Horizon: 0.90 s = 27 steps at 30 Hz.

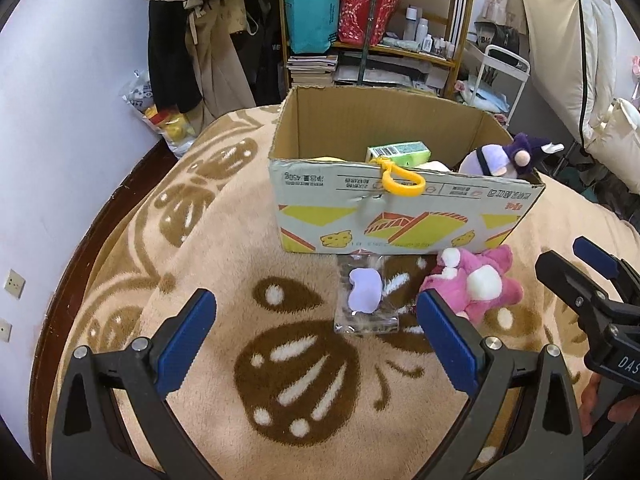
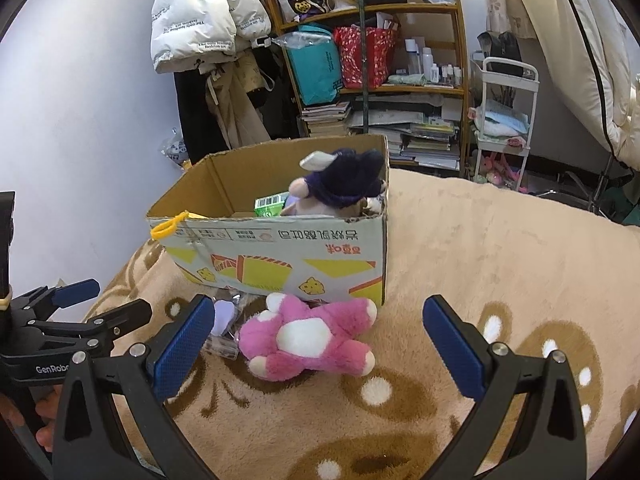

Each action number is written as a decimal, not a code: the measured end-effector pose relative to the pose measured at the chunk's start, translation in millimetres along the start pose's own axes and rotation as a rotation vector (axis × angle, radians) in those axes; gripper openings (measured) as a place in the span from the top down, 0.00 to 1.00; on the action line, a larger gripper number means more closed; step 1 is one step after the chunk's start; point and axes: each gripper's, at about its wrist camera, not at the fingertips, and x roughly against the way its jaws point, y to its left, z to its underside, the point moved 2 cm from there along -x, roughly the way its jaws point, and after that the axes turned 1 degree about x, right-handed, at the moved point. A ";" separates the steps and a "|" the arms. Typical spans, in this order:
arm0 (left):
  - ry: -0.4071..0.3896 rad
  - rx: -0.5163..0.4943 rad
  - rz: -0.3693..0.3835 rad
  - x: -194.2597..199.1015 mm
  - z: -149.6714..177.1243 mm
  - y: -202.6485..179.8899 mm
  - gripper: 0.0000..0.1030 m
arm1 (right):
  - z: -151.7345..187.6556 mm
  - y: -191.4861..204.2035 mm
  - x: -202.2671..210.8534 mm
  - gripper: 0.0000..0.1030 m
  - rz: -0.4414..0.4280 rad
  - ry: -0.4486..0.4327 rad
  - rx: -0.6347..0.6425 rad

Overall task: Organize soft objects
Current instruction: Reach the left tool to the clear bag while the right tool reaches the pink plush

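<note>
A pink plush toy [image 2: 310, 338] lies on the blanket just in front of the cardboard box [image 2: 280, 258]; it also shows in the left wrist view [image 1: 478, 282]. A clear packet with a lilac soft piece [image 1: 365, 294] lies left of it, also in the right wrist view [image 2: 223, 320]. The box [image 1: 400, 216] holds a purple plush [image 1: 508, 156], a green pack [image 1: 400, 151] and a yellow clip [image 1: 400, 180] hanging over its rim. My left gripper [image 1: 316, 324] is open and empty, short of the packet. My right gripper [image 2: 318, 330] is open and empty, with the pink plush between and beyond its fingers.
A beige and brown patterned blanket [image 1: 240, 360] covers the bed. Behind it stand a cluttered wooden shelf [image 2: 384, 60], hanging coats [image 2: 216, 60] and a white trolley [image 2: 506, 120]. The wall [image 1: 60, 160] runs along the left.
</note>
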 end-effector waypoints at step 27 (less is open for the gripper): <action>0.148 -0.003 0.009 -78.1 6.5 -13.3 0.04 | 3.8 -20.8 -63.5 0.00 -0.014 0.135 -0.059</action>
